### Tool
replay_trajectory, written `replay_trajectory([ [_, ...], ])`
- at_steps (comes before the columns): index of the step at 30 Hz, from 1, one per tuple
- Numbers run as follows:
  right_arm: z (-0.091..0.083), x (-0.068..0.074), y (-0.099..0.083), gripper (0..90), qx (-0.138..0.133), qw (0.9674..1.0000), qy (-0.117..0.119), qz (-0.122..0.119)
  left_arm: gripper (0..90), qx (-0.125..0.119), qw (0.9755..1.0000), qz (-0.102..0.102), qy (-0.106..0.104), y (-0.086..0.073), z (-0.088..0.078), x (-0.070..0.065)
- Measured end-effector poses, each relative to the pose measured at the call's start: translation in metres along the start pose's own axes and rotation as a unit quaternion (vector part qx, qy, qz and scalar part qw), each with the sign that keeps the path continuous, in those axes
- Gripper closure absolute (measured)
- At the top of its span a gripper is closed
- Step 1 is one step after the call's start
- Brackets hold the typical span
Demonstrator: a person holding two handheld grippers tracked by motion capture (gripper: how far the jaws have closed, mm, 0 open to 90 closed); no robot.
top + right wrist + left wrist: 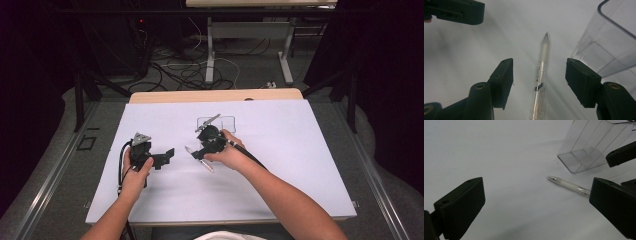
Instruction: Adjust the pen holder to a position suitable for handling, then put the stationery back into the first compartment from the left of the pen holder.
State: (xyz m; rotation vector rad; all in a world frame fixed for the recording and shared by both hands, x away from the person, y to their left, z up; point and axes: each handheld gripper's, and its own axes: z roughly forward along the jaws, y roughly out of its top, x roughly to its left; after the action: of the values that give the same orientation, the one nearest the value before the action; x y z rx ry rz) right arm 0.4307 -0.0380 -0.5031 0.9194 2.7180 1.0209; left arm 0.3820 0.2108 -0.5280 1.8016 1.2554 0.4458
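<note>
Item: pen (542, 67), translucent frosted barrel with a metal tip, lying flat on the white table sheet (300, 150). In the right gripper view it runs lengthwise up the gap between the two black jaws, touching neither; its rear end is cut off by the bottom edge. A band of dark print and a small black mark sit on the barrel, too small to read. In the left gripper view the pen (570, 185) shows its tip and frosted grip, the rest hidden behind a black jaw at the right. From the high view the pen (206, 164) is a pale sliver just under the right hand (231, 156), partly covered by it.

Right gripper (539, 82): released, jaws spread wide to either side of the pen, hovering low over it.

Clear plastic container (609, 47): rectangular, transparent, with inner dividers, just beside the pen's tip end; its upper part is cut off in both gripper views, and in the high view it is a faint outline (227, 121) behind the right gripper.

Left gripper (536, 205): released, jaws well apart, holding nothing, held in the left hand (134, 172) apart from the pen.
</note>
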Motion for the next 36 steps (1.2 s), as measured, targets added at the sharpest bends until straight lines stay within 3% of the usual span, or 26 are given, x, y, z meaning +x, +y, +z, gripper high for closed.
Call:
replay_trajectory([
  [8,0.009,-0.002,-0.004,40.1,0.014,0.9999,-0.007,-0.004,0.3,0.004,1.0,0.001,-0.002,0.0,-0.001,0.0],
  [11,0.012,-0.003,-0.006,43.9,0.022,0.9997,-0.01,0.01,0.3,-0.001,1.0,0.0,0.0,0.0,0.0,0.0],
  [17,0.02,-0.003,-0.01,54.0,0.037,0.9989,-0.027,-0.006,0.3,0.0,1.0,0.0,0.0,0.0,0.0,0.0],
  [32,0.034,-0.003,-0.016,64.5,0.029,0.9989,-0.032,0.019,0.3,0.001,1.0,0.001,0.0,-0.001,-0.001,0.001],
  [36,0.037,0.0,-0.017,65.7,0.012,0.9992,-0.024,0.031,0.3,0.002,1.0,0.001,0.0,-0.001,-0.001,0.0],
])
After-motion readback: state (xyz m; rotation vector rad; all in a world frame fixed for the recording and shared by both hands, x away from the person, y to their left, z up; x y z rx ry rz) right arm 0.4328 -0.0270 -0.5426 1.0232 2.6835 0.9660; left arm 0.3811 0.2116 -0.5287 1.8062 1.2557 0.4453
